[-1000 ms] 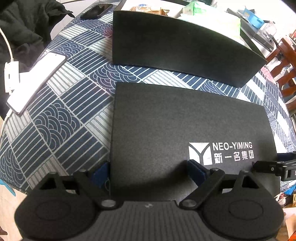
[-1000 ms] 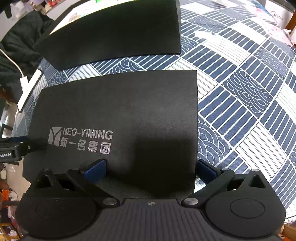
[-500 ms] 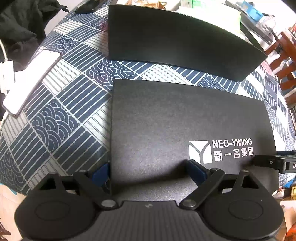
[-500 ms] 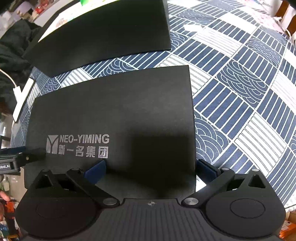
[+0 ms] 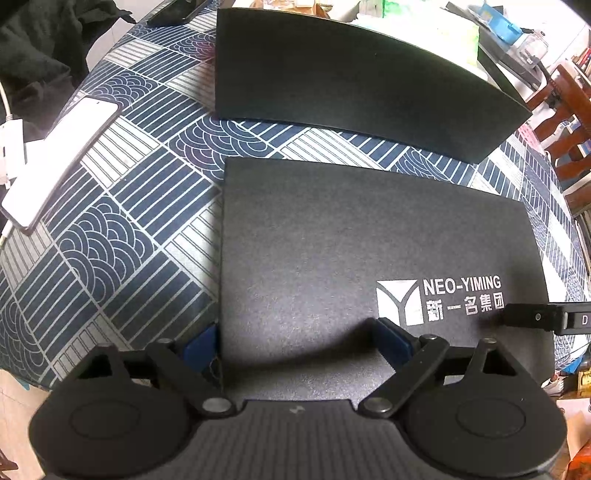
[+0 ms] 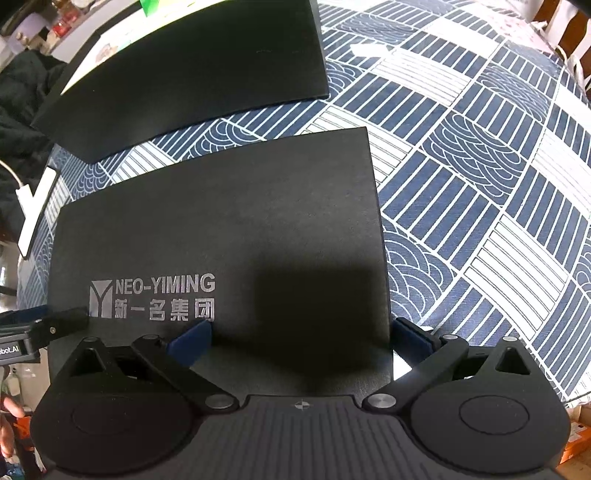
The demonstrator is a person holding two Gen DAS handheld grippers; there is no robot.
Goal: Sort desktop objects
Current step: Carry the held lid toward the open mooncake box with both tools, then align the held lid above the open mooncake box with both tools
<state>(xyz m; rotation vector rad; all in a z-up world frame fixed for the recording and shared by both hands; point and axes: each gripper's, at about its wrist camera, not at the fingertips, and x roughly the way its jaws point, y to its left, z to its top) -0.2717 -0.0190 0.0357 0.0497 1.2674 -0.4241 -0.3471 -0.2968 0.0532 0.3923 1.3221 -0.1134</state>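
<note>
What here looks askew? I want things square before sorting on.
Only the white phone: it lies diagonally at the table's left edge, a cable alongside. The logo box and the black box behind it lie roughly parallel.

This looks like a lived-in home room. The tabletop [image 5: 122,221] wears a navy-and-white patterned cloth, with wooden chairs [image 5: 565,110] off its far right corner. A white phone [image 5: 59,158] lies near its left edge beside a charger cable [image 5: 7,107], dark clothing [image 5: 33,48] is heaped beyond, and cluttered boxes [image 5: 498,22] sit past the far edge.
</note>
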